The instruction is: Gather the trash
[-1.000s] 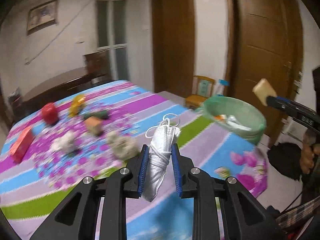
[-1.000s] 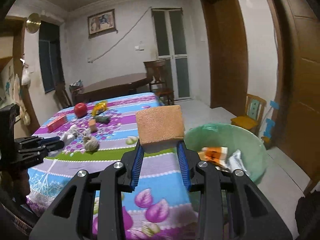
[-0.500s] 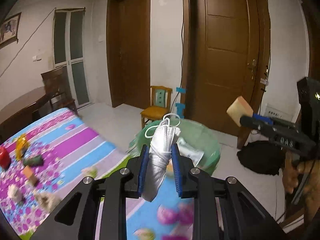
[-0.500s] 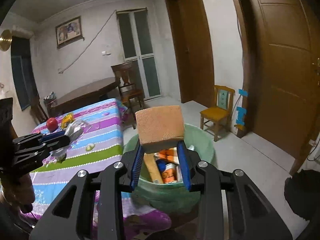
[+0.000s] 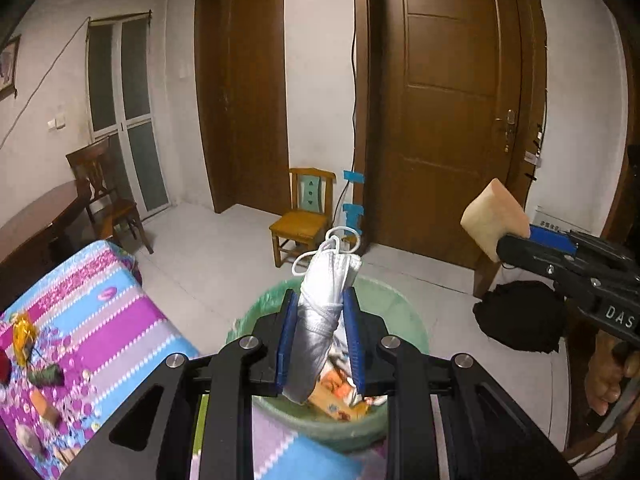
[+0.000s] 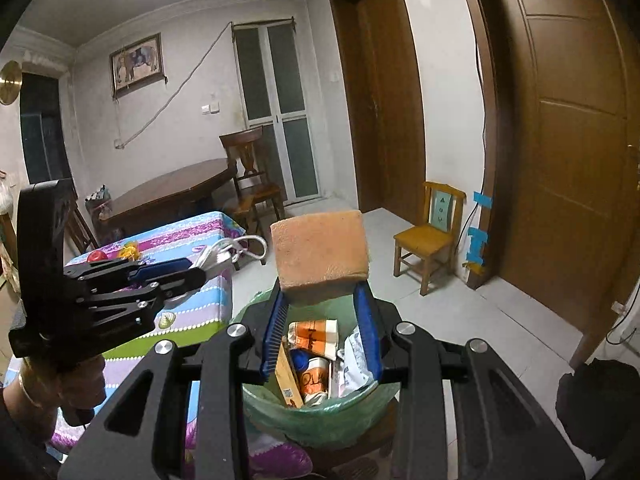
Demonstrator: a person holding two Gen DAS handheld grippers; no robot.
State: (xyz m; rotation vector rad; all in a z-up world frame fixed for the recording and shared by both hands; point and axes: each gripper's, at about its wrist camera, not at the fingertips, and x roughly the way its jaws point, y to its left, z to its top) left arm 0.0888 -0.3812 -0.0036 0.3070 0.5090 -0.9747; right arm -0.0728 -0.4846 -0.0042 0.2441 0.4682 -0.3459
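Observation:
My left gripper (image 5: pixel 320 308) is shut on a rolled white face mask (image 5: pixel 322 312) with loops on top, held above the green-lined trash bin (image 5: pixel 404 316). My right gripper (image 6: pixel 320 300) is shut on a tan sponge block (image 6: pixel 320 252), held above the same bin (image 6: pixel 320 416), which holds cartons and wrappers. The right gripper with the sponge (image 5: pixel 494 216) shows at the right in the left wrist view. The left gripper with the mask (image 6: pixel 216 254) shows at the left in the right wrist view.
A table with a striped floral cloth (image 5: pixel 100 320) stands left of the bin, with small items on it. A small wooden chair (image 5: pixel 304 216) stands by the wall near brown doors (image 5: pixel 452 120). A black bag (image 5: pixel 520 316) lies on the tiled floor.
Both grippers have swung from the table toward the bin and now hover over it. The mask and the sponge stay gripped.

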